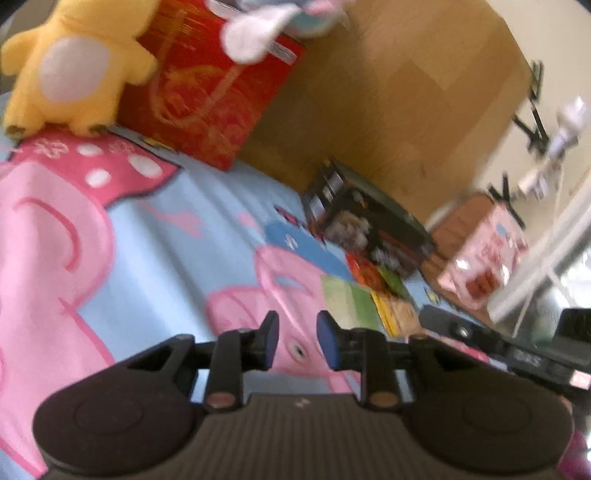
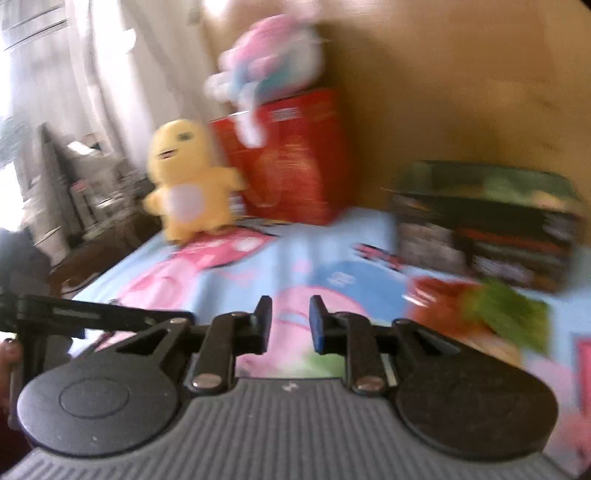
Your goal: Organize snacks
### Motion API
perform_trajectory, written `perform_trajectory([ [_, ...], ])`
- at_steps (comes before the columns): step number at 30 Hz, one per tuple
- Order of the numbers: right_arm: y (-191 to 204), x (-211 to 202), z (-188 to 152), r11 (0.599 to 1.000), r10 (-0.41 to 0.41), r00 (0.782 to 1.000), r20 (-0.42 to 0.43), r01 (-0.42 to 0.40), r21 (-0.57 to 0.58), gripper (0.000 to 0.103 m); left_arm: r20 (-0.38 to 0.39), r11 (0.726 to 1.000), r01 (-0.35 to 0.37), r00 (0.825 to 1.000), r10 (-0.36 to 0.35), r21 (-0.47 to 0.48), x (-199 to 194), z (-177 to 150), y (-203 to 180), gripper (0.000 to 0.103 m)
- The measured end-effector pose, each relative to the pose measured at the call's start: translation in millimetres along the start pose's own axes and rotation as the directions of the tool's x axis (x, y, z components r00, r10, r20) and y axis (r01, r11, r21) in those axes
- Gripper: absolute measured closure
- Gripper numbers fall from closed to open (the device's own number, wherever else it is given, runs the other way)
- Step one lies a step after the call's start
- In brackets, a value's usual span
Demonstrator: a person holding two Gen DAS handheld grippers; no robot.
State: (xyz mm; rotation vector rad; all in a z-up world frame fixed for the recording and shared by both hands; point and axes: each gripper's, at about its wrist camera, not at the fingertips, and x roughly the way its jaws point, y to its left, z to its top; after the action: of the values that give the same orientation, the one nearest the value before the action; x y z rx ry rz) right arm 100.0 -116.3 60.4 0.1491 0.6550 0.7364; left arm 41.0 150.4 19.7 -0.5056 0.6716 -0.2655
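Both views were smeared by motion blur. The left gripper (image 1: 297,338) hung over a soft cartoon-pig bedsheet (image 1: 177,229) of pale blue and pink, its two blue-padded matte black fingers a little apart with nothing but cloth showing between them. The right gripper (image 2: 290,321) stood the same way, jaws slightly parted and empty, above the same sheet (image 2: 295,254).

In the left wrist view the snacks lay toward two o'clock from the gripper: flat glossy packets (image 1: 373,291) in green, yellow and orange-red, fanned on the sheet just in front of a dark rectangular printed box (image 1: 369,229). Farther toward three o'clock sat a shiny pink foil bag (image 1: 480,266). In the right wrist view those packets (image 2: 480,314) lay at three o'clock, a red one and a green one, too blurred to read, with the dark box (image 2: 487,229) behind them.

A fuzzy yellow plush toy (image 1: 77,66) stood at eleven o'clock, beside a tall red carton with gold scrollwork (image 1: 210,96); a pink-and-white plush (image 1: 266,26) perched on top. A smooth wooden headboard (image 1: 399,99) rose behind.
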Motion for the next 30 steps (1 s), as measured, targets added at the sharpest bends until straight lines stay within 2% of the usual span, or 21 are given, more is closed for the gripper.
perform_trajectory([
  [1,-2.7,-11.5,-11.2,0.999,-0.008,1.0,0.006,0.007,0.044,0.07,0.013,0.999,-0.008,1.0,0.007,0.05,1.5,-6.4,-8.0,0.079],
  [3,-1.8,-21.4,-34.5,0.996,-0.02,1.0,0.022,0.018,0.09,0.067,0.043,0.987,-0.078,0.996,0.072,0.137,5.9,-20.8,-21.6,0.078],
  [5,8.9,-17.2,-45.5,0.996,-0.06,0.998,-0.001,0.06,0.058,0.067,0.053,0.981,-0.097,0.995,0.089,0.171,9.7,-32.5,-27.4,0.078],
  [8,33.6,-15.6,-51.6,0.987,-0.118,0.993,0.001,0.117,-0.107,0.064,0.112,0.973,-0.128,0.988,0.108,0.193,0.2,-42.0,-31.5,0.078],
  [9,42.3,-14.8,-53.1,0.971,-0.152,0.988,0.01,0.151,-0.184,0.056,0.149,0.972,-0.129,0.984,0.1,0.198,-5.5,-43.0,-31.5,0.078],
  [10,51.1,-10.4,-53.0,0.946,-0.181,0.983,0.022,0.18,-0.268,0.053,0.17,0.972,-0.136,0.98,0.103,0.194,-7.4,-44.0,-29.9,0.077],
  [12,60.7,3.6,-49.1,0.898,-0.205,0.978,0.029,0.199,-0.393,0.052,0.172,0.977,-0.135,0.979,0.107,0.162,-6.5,-42.2,-24.6,0.077],
  [14,64.3,21.1,-41.4,0.87,-0.203,0.979,0.004,0.182,-0.458,0.05,0.179,0.979,-0.139,0.978,0.111,0.148,-7.4,-41.4,-22.5,0.077],
  [17,55.7,57.7,-29.0,0.87,-0.216,0.973,-0.084,0.152,-0.469,0.029,0.18,0.981,-0.134,0.978,0.107,0.141,-8.0,-40.9,-21.4,0.077],
  [18,48.9,67.2,-28.4,0.877,-0.226,0.969,-0.099,0.158,-0.453,0.028,0.177,0.98,-0.137,0.978,0.111,0.142,-7.4,-41.0,-21.4,0.076],
  [20,35.2,67.6,-23.2,0.919,-0.21,0.973,-0.093,0.164,-0.359,0.036,0.174,0.98,-0.141,0.978,0.115,0.142,-4.9,-40.2,-21.9,0.075],
  [21,32.9,64.3,-21.8,0.927,-0.212,0.973,-0.087,0.172,-0.333,0.045,0.172,0.98,-0.14,0.978,0.115,0.14,-4.1,-39.9,-21.4,0.073],
  [24,20.4,47.1,-19.4,0.976,-0.144,0.985,-0.097,0.125,-0.181,0.048,0.17,0.982,-0.148,0.977,0.127,0.12,-2.5,-37.9,-18.5,0.072],
  [26,9.5,27.8,-18.8,1.0,0.02,0.993,-0.118,-0.018,0.016,0.048,0.17,0.984,-0.146,0.977,0.127,0.103,-2.9,-36.9,-15.8,0.072],
  [27,1.7,19.2,-19.7,0.981,0.141,0.982,-0.124,-0.122,0.148,0.048,0.168,0.985,-0.145,0.978,0.127,0.096,-2.8,-36.5,-14.2,0.072],
  [28,-7.4,14.7,-23.5,0.932,0.274,0.954,-0.125,-0.231,0.28,0.047,0.163,0.985,-0.147,0.978,0.131,0.091,-2.0,-36.0,-13.1,0.072],
  [29,-16.6,12.9,-30.0,0.856,0.404,0.907,-0.121,-0.328,0.399,0.046,0.156,0.985,-0.15,0.978,0.135,0.088,-0.8,-35.6,-12.6,0.072],
  [30,-22.9,12.1,-36.7,0.797,0.476,0.872,-0.111,-0.375,0.474,0.045,0.148,0.984,-0.153,0.979,0.139,0.089,0.6,-35.1,-12.6,0.072],
])
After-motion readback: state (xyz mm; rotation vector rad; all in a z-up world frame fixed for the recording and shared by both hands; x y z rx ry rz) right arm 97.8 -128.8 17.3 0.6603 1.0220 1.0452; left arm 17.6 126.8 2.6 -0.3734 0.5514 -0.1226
